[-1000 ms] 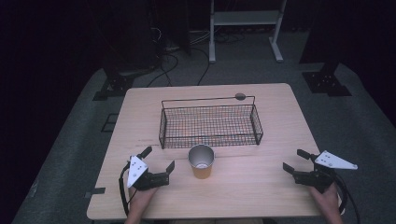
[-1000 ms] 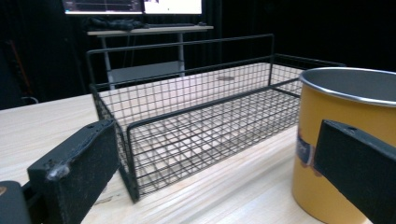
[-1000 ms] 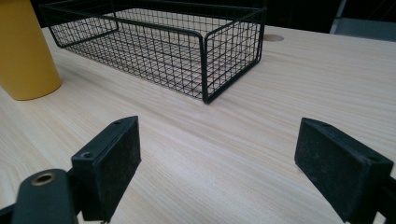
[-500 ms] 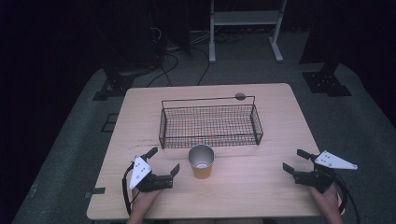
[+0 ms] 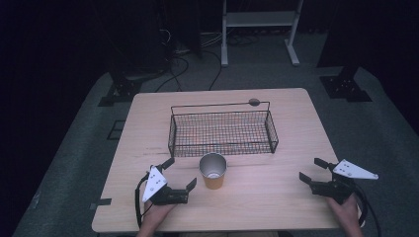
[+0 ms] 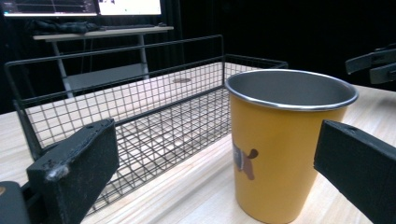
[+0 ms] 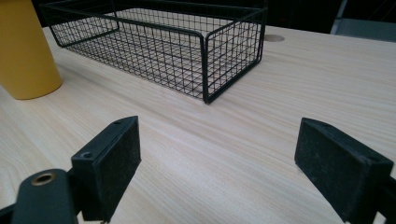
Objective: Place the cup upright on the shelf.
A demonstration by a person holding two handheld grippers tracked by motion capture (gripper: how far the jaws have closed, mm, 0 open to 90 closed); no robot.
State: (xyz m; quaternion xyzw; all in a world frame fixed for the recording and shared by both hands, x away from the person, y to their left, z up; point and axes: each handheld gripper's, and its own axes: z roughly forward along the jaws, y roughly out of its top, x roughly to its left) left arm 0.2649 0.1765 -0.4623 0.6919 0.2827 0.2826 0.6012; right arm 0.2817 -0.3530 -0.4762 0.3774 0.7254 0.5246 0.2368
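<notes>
A yellow metal cup stands upright on the wooden table, just in front of a black wire basket that holds nothing. My left gripper is open just left of the cup, its jaws pointing toward it. In the left gripper view the cup stands close ahead between the wide jaws, nearer the right one, with the basket behind. My right gripper is open near the table's front right, holding nothing. From the right gripper view, the cup is far left and the basket ahead.
A round grommet sits in the table behind the basket. A white metal stand and cables are on the floor beyond the table. Bare wood lies between the cup and my right gripper.
My left gripper has slid slightly to the right, closer to the cup. The right gripper, cup and basket have not moved.
</notes>
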